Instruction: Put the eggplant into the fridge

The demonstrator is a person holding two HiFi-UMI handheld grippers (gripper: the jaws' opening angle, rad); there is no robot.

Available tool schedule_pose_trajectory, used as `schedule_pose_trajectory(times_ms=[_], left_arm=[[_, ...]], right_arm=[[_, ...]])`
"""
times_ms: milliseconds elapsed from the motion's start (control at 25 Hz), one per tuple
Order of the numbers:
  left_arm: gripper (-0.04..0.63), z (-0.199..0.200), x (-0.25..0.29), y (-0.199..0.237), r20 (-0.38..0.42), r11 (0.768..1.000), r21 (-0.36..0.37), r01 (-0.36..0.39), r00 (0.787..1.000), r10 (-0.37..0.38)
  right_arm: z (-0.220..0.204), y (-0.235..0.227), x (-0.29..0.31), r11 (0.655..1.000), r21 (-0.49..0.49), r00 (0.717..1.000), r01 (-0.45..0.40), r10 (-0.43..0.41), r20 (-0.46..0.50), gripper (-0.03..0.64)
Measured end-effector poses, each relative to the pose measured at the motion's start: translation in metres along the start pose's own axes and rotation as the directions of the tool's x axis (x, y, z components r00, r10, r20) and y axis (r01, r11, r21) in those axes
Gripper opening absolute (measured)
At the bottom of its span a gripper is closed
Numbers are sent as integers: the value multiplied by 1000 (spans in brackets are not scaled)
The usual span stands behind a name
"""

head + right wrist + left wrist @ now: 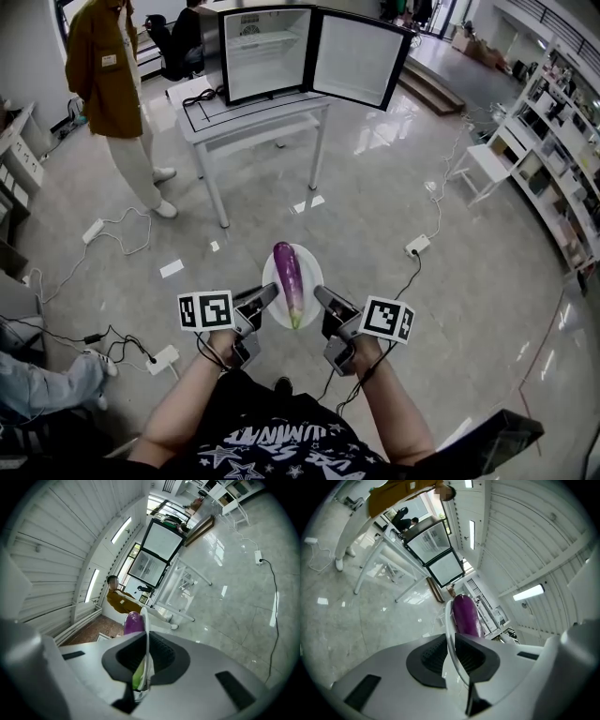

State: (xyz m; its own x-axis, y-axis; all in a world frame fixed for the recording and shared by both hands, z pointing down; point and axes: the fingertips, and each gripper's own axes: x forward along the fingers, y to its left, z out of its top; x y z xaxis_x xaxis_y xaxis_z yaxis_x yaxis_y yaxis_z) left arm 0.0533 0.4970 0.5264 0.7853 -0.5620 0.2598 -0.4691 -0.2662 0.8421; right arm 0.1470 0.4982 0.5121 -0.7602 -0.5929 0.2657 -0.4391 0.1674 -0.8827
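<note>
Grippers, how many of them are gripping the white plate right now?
2. The left gripper clamps the plate at its left rim, the right gripper at its right rim; the eggplant lies on it between them.

Head view: the top edge cuts off the head of the person in the brown jacket [103, 66]. Of another person at the left edge, only a jeans leg [47, 382] and a shoe show. Items on the shelves [553, 131] are too small to tell. Left gripper view: the eggplant [465, 613] loses its near end behind the left gripper [451, 641]. Right gripper view: the plate [146, 620], seen edge-on, and the jaw hide the eggplant's middle.
</note>
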Motion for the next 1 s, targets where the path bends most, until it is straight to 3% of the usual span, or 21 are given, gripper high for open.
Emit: schedule_pose_trajectory(times_ms=[240,520,720,1000], left_arm=[[39,8,9,-7,43,992,126,-4,999,-1],[54,34,29,0,59,967,256,7,998,-23],[55,69,50,16,65,955,293,47,995,-69],[57,134,78,52,35,951,304,59,997,-73]], right_arm=[[12,-5,1,999,2,999,-48,48,-5,25],[38,-11,19,997,-25,997,-68,69,21,25],[66,-18,48,997,-34,996,-72,74,41,25],[111,-22,110,997,-29,995,-77,78,64,25]])
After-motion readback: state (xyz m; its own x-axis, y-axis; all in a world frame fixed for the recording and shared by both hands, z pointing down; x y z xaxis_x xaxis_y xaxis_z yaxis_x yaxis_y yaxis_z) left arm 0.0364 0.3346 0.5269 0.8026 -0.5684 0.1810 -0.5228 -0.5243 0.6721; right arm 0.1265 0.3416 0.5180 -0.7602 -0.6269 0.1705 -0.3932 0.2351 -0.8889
